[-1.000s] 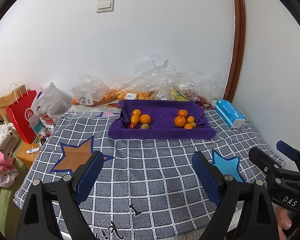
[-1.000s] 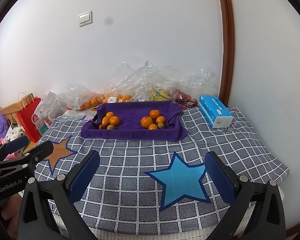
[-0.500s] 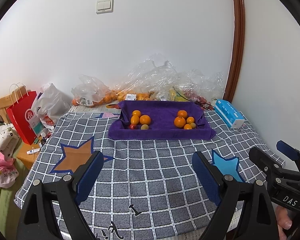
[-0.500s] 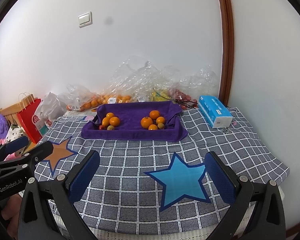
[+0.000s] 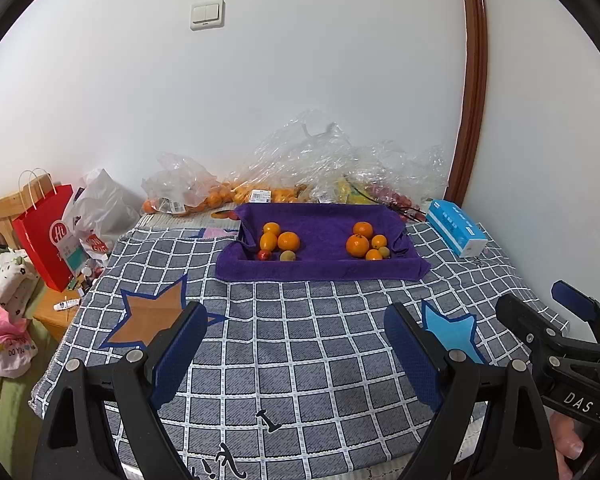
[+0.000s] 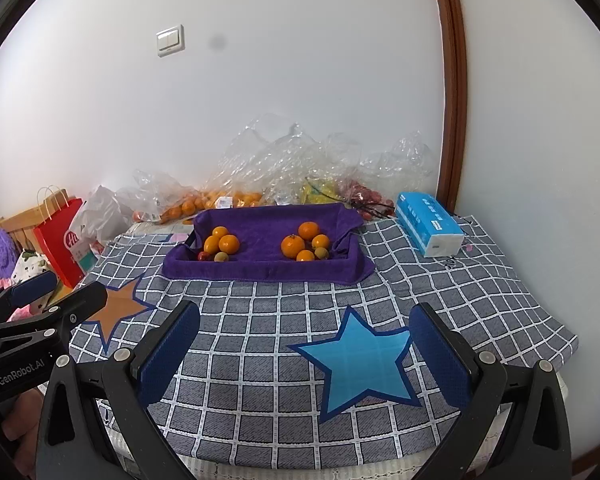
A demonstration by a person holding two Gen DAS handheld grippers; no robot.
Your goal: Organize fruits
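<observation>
Nearest us, our left gripper (image 5: 292, 350) is spread wide with nothing between its blue pads, hanging over the checked cloth (image 5: 300, 360). Our right gripper (image 6: 304, 354) is just as wide and empty, above the blue star (image 6: 358, 364) on that cloth. Neither touches anything, and neither has shifted since a second ago; the fruit lies as it did.

Farther back, the purple tray (image 5: 320, 268) holds two clusters well apart: on the left, oranges (image 5: 279, 240) with a small red fruit (image 5: 264, 255), and on the right, more oranges (image 5: 362, 242).

The right view shows the whole blue star and the tissue box (image 6: 428, 230) clearly; the left view shows the whole orange star (image 5: 152, 316). Against the far wall lie plastic bags (image 5: 300, 176) of fruit.
</observation>
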